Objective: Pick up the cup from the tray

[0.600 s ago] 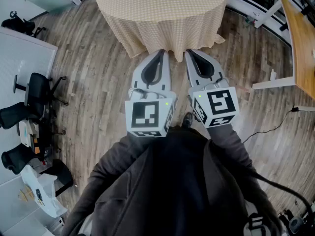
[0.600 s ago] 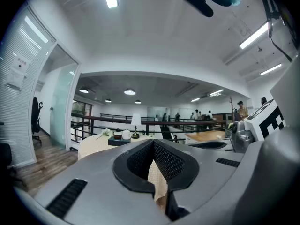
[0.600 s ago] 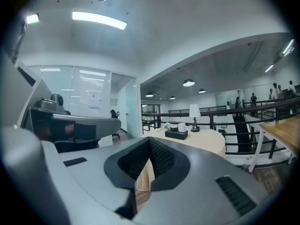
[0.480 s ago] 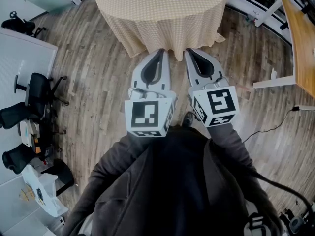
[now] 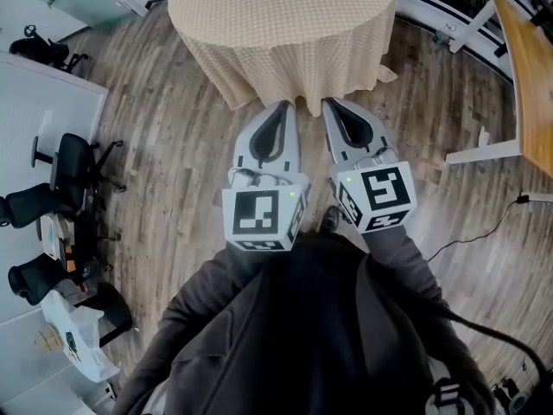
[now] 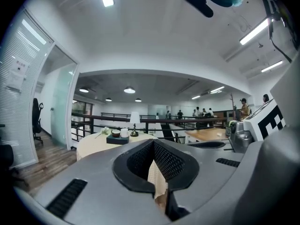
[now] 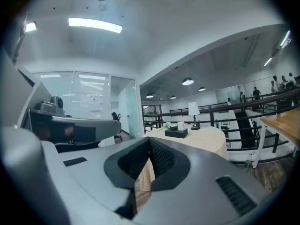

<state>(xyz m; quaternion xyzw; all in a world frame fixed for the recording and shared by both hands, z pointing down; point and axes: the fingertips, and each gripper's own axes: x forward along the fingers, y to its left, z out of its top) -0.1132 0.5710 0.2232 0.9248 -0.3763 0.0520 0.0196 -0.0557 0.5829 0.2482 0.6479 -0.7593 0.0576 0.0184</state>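
The task had hardly begun: the person stood back from the round table (image 5: 285, 33), draped in a beige checked cloth, with both tools held close to the body. The left gripper (image 5: 281, 107) had its jaws clenched together with nothing between them, and the right gripper (image 5: 332, 102) was likewise closed and empty. The white cup (image 7: 181, 125) sat on the dark tray (image 7: 176, 133) on the far tabletop, just beside a small bowl (image 7: 173, 126) and near a table lamp (image 7: 193, 110), well apart from either gripper. By my reading, everything was left to do: approaching the table, opening a gripper, closing on the cup and lifting it off the tray.
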